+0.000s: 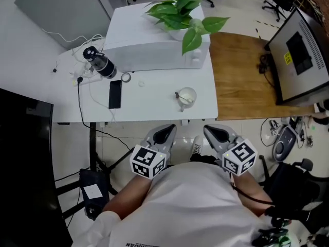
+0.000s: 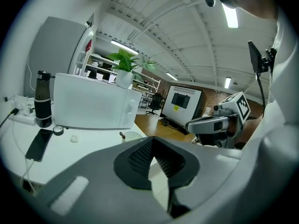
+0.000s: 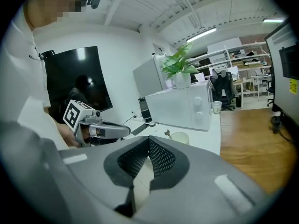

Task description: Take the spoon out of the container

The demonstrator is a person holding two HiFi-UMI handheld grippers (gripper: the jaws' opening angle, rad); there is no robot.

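A small white container point(image 1: 187, 95) stands near the front right of the white table point(image 1: 154, 107), with a spoon point(image 1: 179, 100) leaning out of it toward the table's front edge. Both grippers hang below that edge, close to the person's chest. My left gripper point(image 1: 167, 130) is shut with nothing in it, and so is my right gripper point(image 1: 212, 130). In the left gripper view the container point(image 2: 134, 136) and spoon point(image 2: 122, 135) peek just over my shut left gripper point(image 2: 152, 139). In the right gripper view the container point(image 3: 180, 137) and spoon point(image 3: 167, 133) lie beyond my shut right gripper point(image 3: 149, 139).
A white microwave point(image 1: 154, 45) with a potted plant point(image 1: 180, 12) on top fills the table's back. A dark bottle point(image 1: 101, 64), a tape roll point(image 1: 126, 77), a phone point(image 1: 114, 94) and cables lie at the left. A monitor point(image 1: 300, 55) stands at the right, a black screen point(image 1: 25, 153) at the left.
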